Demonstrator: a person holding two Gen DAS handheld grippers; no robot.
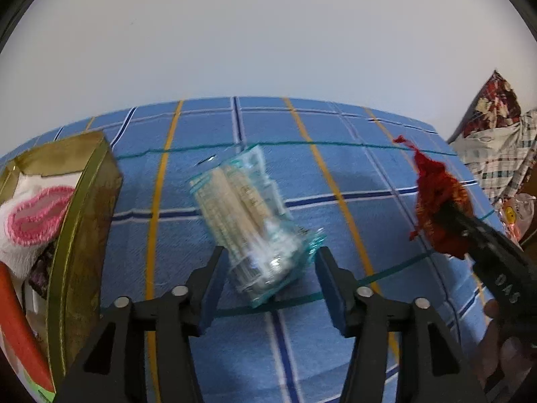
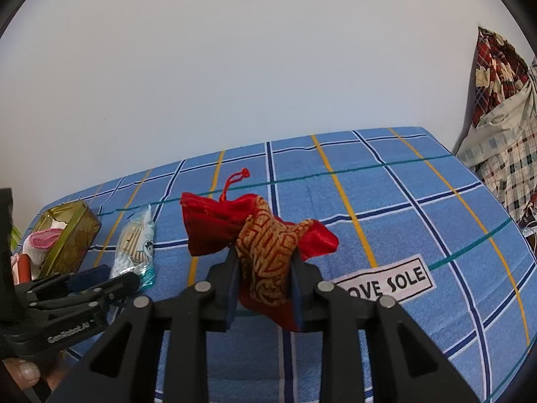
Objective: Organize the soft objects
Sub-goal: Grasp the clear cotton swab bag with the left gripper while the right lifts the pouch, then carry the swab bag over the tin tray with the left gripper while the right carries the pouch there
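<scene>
A clear, teal-edged packet of thin sticks [image 1: 248,221] sits between the pads of my left gripper [image 1: 268,255], which is shut on its near end. The packet looks blurred and tilts away over the blue checked bedsheet [image 1: 335,352]. In the right wrist view the same packet [image 2: 134,245] is at the left, with the left gripper [image 2: 110,277] at its lower end. My right gripper [image 2: 265,252] is shut on a red and gold drawstring pouch [image 2: 265,245] held just above the sheet. The pouch [image 1: 439,201] also shows at the right of the left wrist view.
A gold open box [image 1: 84,221] stands at the left with a white and pink sock [image 1: 33,221] inside; it appears again as the box [image 2: 74,235]. A "LOVE SOLE" label [image 2: 386,282] lies on the sheet. Piled patterned bedding [image 2: 503,117] rises at the right, with a white wall behind.
</scene>
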